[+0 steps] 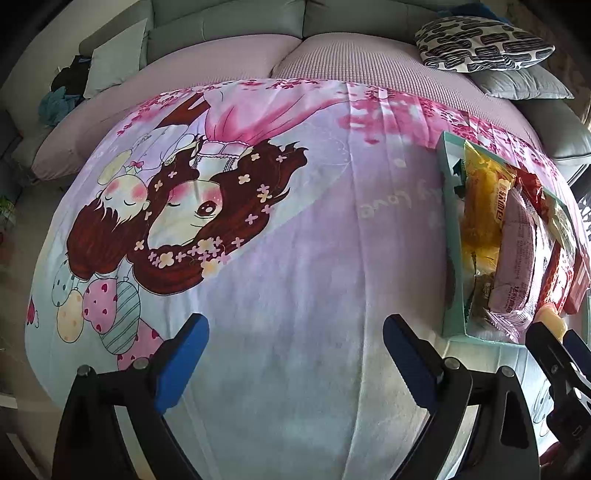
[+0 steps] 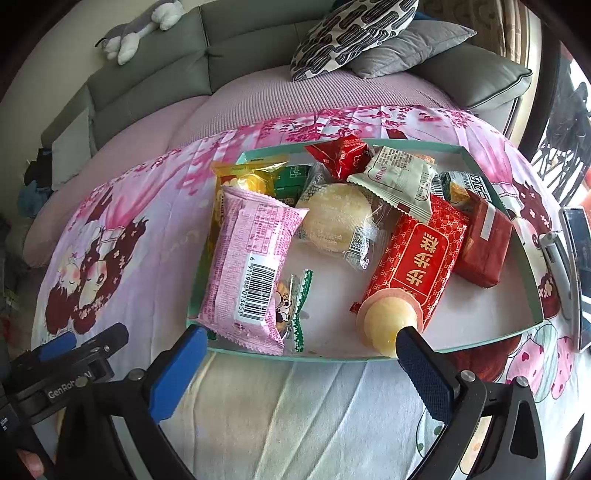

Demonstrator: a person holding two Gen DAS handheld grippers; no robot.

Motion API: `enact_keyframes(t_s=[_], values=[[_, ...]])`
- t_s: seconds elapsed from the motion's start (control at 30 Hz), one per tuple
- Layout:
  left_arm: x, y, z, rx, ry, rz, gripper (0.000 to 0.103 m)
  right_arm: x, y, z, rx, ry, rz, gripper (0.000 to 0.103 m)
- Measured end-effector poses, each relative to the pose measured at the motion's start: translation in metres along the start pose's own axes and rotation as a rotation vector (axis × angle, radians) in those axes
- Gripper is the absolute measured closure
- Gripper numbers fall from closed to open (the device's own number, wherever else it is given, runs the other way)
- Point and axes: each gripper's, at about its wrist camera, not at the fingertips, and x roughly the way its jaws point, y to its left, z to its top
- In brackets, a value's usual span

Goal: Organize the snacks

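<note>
A shallow teal box (image 2: 332,356) lies on a cartoon-print cloth (image 1: 295,240) and holds several wrapped snacks. Among them are a pink packet (image 2: 251,266), a long red packet (image 2: 417,266), a round pale cake in clear wrap (image 2: 332,218), a white packet (image 2: 399,181) and a round yellow jelly (image 2: 380,321). My right gripper (image 2: 301,369) stands open just before the box's near rim, nothing between its fingers; its right fingertip overlaps the jelly. My left gripper (image 1: 295,350) is open over bare cloth, left of the box (image 1: 448,236).
A grey sofa with a pink cover runs behind the cloth. A patterned pillow (image 2: 351,33) and a grey cushion (image 2: 413,44) lie at the back right. A phone (image 2: 576,258) rests right of the box. A plush toy (image 2: 140,26) sits on the sofa back.
</note>
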Motion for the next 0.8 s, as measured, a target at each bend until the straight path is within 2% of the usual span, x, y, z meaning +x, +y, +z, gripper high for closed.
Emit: enact_keyframes(t_s=[0.8], values=[[0.002,0.0003,-0.0004,-0.009,0.009,0.008,0.008,0.0005,0.001,-0.0003,-0.004,0.004,-0.003,0.0]])
